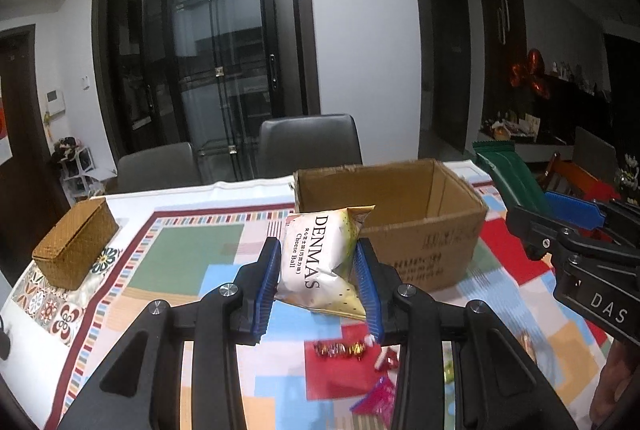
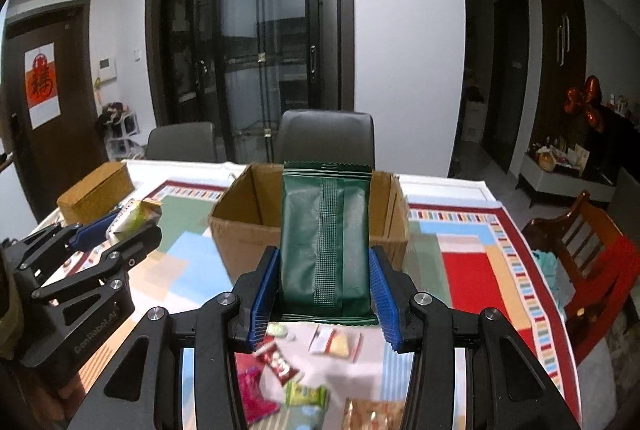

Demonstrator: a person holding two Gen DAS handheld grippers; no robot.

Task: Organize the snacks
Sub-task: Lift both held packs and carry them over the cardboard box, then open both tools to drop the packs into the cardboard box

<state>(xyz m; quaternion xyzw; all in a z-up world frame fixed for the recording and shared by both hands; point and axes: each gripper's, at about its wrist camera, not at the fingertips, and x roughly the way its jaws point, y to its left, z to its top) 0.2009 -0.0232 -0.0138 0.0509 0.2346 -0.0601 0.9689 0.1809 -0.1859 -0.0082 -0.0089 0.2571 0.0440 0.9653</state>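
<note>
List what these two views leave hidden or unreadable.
- Cardboard box floor: right wrist view, hidden by its near wall and the green packet.
- Loose snacks on the table: right wrist view, blurred, partly behind the right gripper.
- Woven box contents: left wrist view, lid closed.
</note>
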